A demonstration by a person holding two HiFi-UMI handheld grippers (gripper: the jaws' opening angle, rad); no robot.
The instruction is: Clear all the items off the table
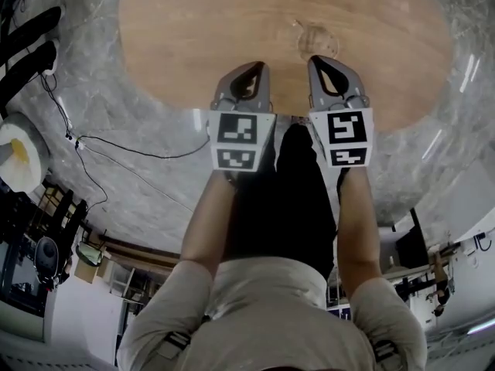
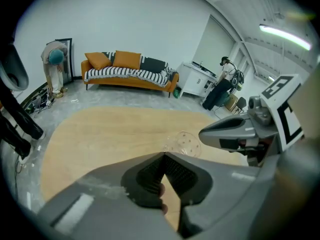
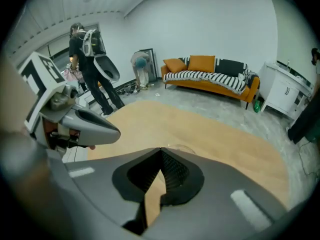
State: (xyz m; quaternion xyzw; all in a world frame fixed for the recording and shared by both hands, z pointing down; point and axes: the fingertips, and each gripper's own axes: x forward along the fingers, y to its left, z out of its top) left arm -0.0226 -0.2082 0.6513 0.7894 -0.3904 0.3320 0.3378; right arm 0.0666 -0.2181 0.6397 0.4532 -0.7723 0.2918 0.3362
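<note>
A clear, dotted cup (image 1: 317, 40) lies on the oval wooden table (image 1: 193, 29), near its front edge. My right gripper (image 1: 322, 62) hovers just short of the cup, its jaws closed tip to tip with nothing between them. Beside it on the left, my left gripper (image 1: 254, 68) is likewise shut and empty. In the left gripper view the cup (image 2: 185, 143) shows just past the left gripper (image 2: 164, 155), with the right gripper (image 2: 235, 133) beside it. In the right gripper view only the cup's rim (image 3: 183, 147) peeks over the right gripper (image 3: 161, 149); the left gripper (image 3: 87, 126) is at the left.
A black cable (image 1: 124, 147) runs over the grey floor left of the table. An orange sofa (image 2: 127, 69) stands by the far wall, with a person bent over (image 2: 54, 66) to its left. A white cabinet (image 3: 285, 91) and another person (image 3: 87, 59) stand further off.
</note>
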